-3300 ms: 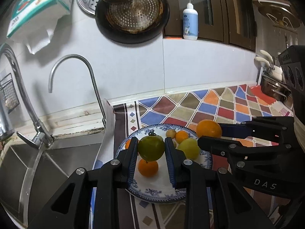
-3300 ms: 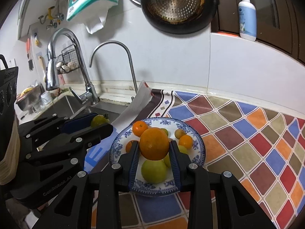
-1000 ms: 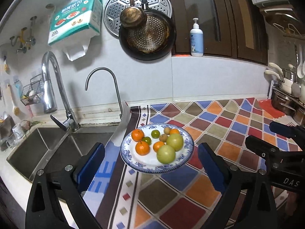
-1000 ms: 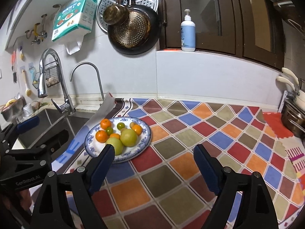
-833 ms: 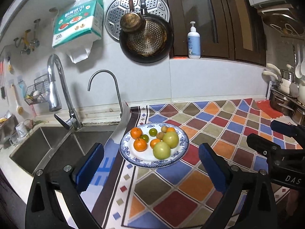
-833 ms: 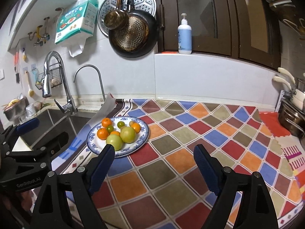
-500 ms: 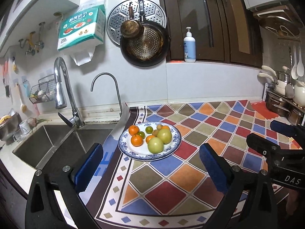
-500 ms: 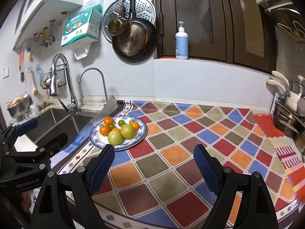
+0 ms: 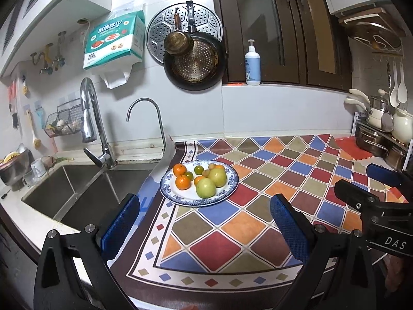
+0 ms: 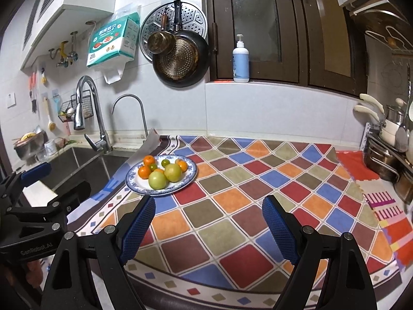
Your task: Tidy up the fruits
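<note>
Left tongs (image 9: 205,222): jaws spread wide, nothing between the blue pads (image 9: 120,226). Hanging above the near edge of the surface (image 9: 258,222), well back from the fruit.

Right tongs (image 10: 207,222): also spread wide and empty, over the near part of the mat (image 10: 258,180). In the left wrist view they show at 3 o'clock; in the right wrist view the left tongs show at 9 o'clock.

Plate (image 9: 227,192), blue-and-white rim, sits flat on the patterned mat at its sink-side edge, at about 12 o'clock from the left tongs and 11 o'clock from the right tongs. All the fruit lies on it:
- two large yellow-green fruits (image 9: 206,187) touching, toward the plate's near side
- two larger oranges (image 9: 182,182) at the plate's 9 to 10 o'clock
- smaller orange and green pieces (image 9: 198,169) packed toward the far rim; exact count unclear.

Sink (image 9: 77,188) just beside the plate, toward 9 o'clock, with two taps (image 9: 89,118) behind it. Wall at 12 o'clock: dark pan (image 9: 195,63), steamer rack, tissue pack (image 9: 113,42). Pump bottle (image 9: 252,64) on the ledge. Pots (image 9: 374,139) stacked at 3 o'clock, far end of the surface.
</note>
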Available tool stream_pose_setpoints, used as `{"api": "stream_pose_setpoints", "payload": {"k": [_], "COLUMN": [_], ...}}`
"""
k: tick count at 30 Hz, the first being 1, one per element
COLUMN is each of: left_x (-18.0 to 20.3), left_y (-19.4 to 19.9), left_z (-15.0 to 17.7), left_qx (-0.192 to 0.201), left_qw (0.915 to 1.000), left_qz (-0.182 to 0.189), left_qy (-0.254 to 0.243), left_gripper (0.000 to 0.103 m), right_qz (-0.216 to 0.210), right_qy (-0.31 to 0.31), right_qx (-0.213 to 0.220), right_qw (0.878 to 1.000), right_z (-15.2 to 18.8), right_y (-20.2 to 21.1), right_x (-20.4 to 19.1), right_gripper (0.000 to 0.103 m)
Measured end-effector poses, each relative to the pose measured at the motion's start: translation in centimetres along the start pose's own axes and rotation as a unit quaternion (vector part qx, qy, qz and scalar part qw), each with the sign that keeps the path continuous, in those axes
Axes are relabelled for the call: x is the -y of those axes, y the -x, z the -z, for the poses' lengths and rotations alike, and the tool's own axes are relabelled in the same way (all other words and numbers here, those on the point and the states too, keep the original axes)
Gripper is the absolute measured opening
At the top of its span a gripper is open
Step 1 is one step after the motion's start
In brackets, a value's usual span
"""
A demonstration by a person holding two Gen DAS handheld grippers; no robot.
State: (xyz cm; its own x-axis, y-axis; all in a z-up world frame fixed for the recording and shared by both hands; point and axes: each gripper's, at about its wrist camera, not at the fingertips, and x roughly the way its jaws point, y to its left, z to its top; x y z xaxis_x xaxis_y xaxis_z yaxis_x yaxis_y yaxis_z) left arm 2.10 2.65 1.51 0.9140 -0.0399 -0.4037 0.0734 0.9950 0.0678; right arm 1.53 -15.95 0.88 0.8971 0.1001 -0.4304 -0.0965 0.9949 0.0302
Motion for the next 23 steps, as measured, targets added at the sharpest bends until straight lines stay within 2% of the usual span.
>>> {"api": "stream_pose_setpoints", "payload": {"k": [23], "left_x": [1.0], "left_y": [2.5], "left_z": [1.3], "left_qx": [-0.006], "left_qw": [1.0], "left_qz": [-0.001], "left_qy": [-0.003], "left_gripper": [0.103], "right_qz": [0.006], "right_qy": [-0.003], "right_qx": [0.003], "right_qw": [1.0], "right_z": [1.5], "right_y": [2.9], "right_x": [0.8], "right_gripper": [0.085]}}
